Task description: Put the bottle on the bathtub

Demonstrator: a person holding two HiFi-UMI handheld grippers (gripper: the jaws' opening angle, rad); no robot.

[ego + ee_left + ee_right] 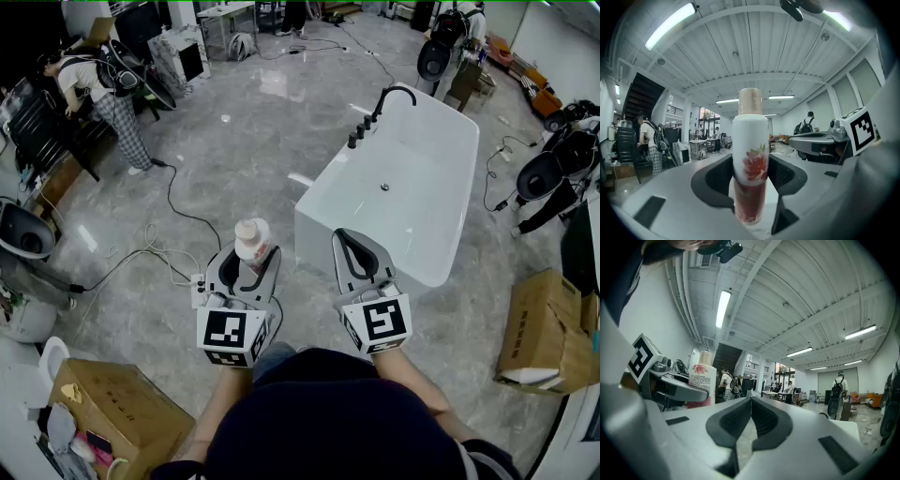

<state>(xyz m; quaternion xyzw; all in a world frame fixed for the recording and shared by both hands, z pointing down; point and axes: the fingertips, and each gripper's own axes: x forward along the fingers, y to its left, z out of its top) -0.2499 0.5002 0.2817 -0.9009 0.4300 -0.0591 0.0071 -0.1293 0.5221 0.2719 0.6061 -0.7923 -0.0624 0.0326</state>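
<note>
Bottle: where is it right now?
The bottle is held upright by the left gripper, left of centre in the head view, over the floor beside the bathtub, near its closest left corner.

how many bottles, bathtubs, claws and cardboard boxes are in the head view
bottle: 1
bathtub: 1
claws: 2 (left claw, right claw)
cardboard boxes: 2 (left box, right box)
total: 6

bottle (pixel 251 236): 1 | bathtub (pixel 322 236): 1 | faucet (pixel 395 93): 1 | left gripper (pixel 251 259) + right gripper (pixel 352 236): 2 | cardboard boxes (pixel 127 412) (pixel 544 328): 2
</note>
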